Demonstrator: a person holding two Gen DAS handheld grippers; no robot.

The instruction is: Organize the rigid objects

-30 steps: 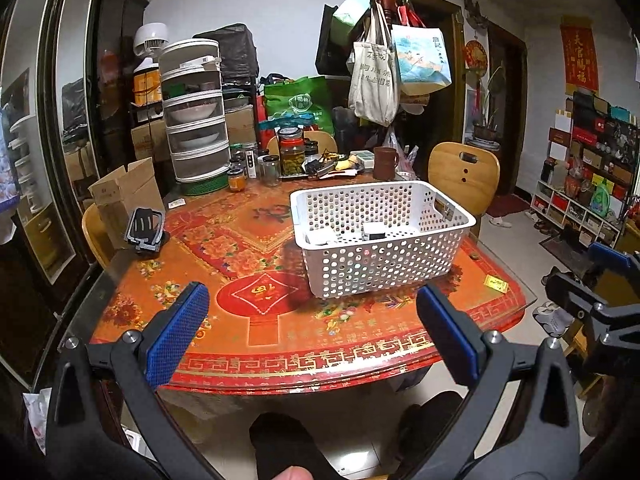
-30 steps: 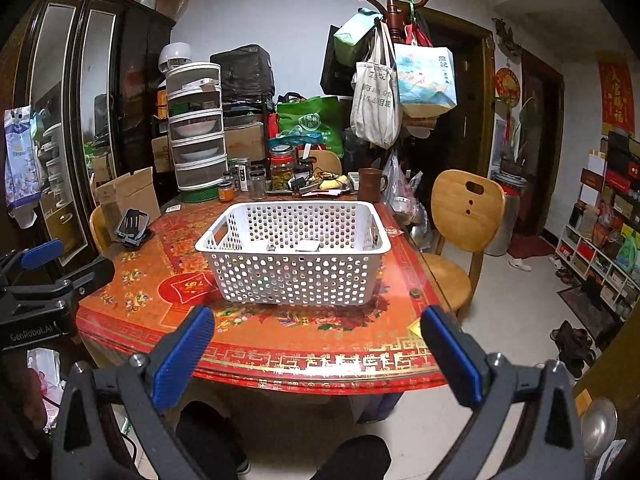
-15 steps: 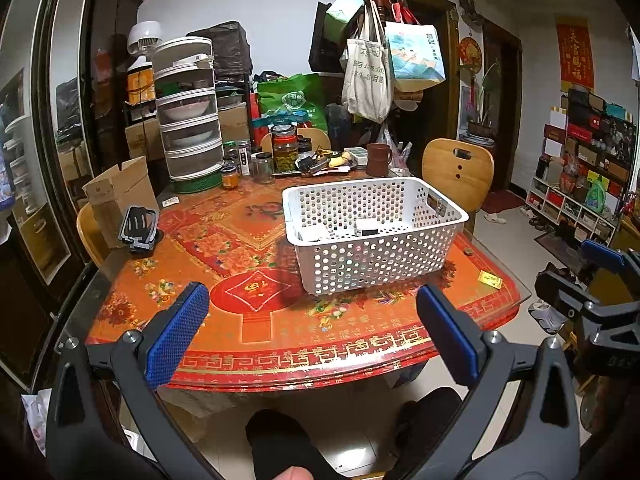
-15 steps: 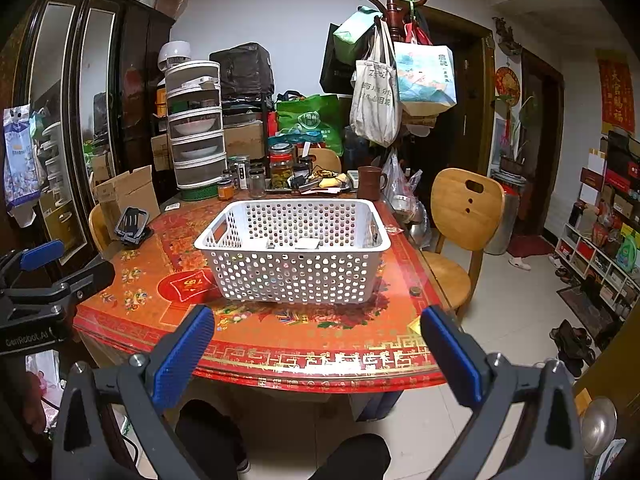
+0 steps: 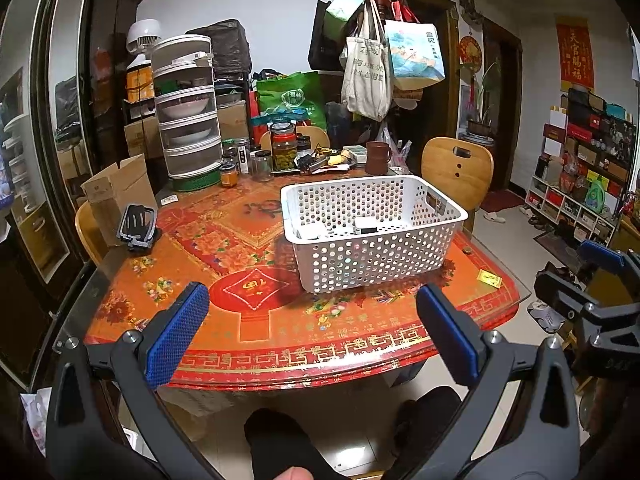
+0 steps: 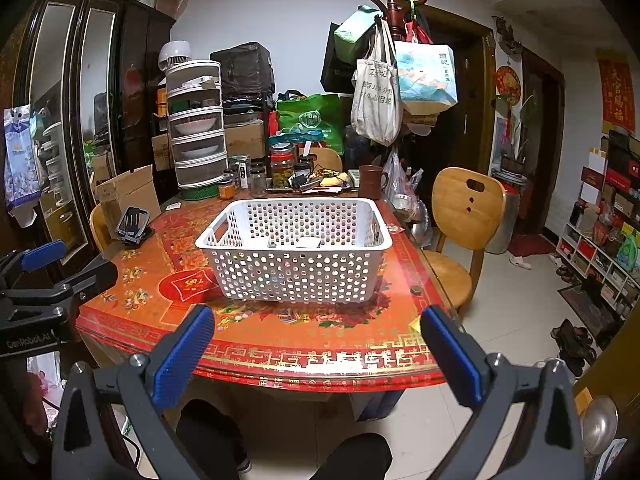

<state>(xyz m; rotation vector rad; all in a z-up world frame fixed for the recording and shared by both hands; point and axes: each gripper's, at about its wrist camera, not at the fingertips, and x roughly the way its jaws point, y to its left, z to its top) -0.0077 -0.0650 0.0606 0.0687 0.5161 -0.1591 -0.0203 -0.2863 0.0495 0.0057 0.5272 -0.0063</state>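
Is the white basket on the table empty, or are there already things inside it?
Not empty. The white basket stands upright on the table and holds a few small pale boxes on its bottom; what they are, cannot tell.

A white perforated basket (image 6: 294,254) sits on a round table (image 6: 280,344) with a red floral cover, a few small pale items lying inside it. The right gripper (image 6: 318,354) hangs in front of the table's near edge, its blue-padded fingers (image 6: 182,356) spread wide and empty. The left gripper (image 6: 48,280) shows at the left edge, and a wooden chair (image 6: 466,216) stands right of the table
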